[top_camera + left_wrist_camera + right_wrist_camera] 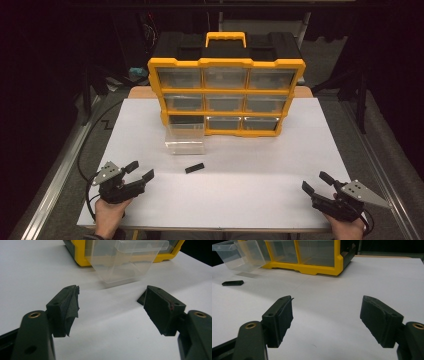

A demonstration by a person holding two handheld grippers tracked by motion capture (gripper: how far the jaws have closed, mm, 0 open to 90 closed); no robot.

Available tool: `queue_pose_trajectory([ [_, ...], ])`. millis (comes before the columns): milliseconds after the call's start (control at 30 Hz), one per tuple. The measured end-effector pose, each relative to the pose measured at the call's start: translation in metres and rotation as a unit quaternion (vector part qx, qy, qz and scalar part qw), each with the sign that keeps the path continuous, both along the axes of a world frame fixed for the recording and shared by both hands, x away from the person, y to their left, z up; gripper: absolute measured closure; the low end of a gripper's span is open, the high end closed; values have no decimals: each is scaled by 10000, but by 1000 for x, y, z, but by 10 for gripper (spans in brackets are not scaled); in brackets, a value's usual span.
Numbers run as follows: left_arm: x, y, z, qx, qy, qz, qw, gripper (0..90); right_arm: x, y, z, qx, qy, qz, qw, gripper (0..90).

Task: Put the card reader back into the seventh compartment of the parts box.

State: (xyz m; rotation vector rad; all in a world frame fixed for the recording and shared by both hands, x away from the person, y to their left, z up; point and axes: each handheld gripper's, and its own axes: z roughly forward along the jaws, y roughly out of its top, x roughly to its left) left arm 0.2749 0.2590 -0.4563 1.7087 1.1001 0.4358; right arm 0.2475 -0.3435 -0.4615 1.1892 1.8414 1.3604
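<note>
A yellow and black drawer organiser [226,95] stands at the back of the white table [280,165]. Its bottom-left slot is vacant, and a clear plastic drawer [185,139] sits on the table just in front of that slot. A small flat black piece [194,168] lies on the table nearer to me. My left gripper [140,171] rests open at the near left, its jaws wide apart and holding nothing. My right gripper [316,181] rests open at the near right, also holding nothing. The left gripper view shows the clear drawer [130,260] ahead; the right gripper view shows the black piece [232,283].
The organiser [312,257] has a yellow handle [225,38] on top and several clear drawers in its front. Metal rails [65,165] run along both table sides. Dark surroundings and cables lie beyond the table.
</note>
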Motion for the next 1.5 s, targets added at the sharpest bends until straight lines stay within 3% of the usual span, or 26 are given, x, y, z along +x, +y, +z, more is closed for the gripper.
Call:
queue_pose_trajectory([
  [667, 4, -5, 1, -53, -12, -43, 10000, 295, 1, 1, 0, -29, -20, 77, 10000, 271],
  [1500, 11, -20, 2, 26, 6, -255, 9997, 302, 2, 2, -1, -8, 40, 55, 10000, 266],
])
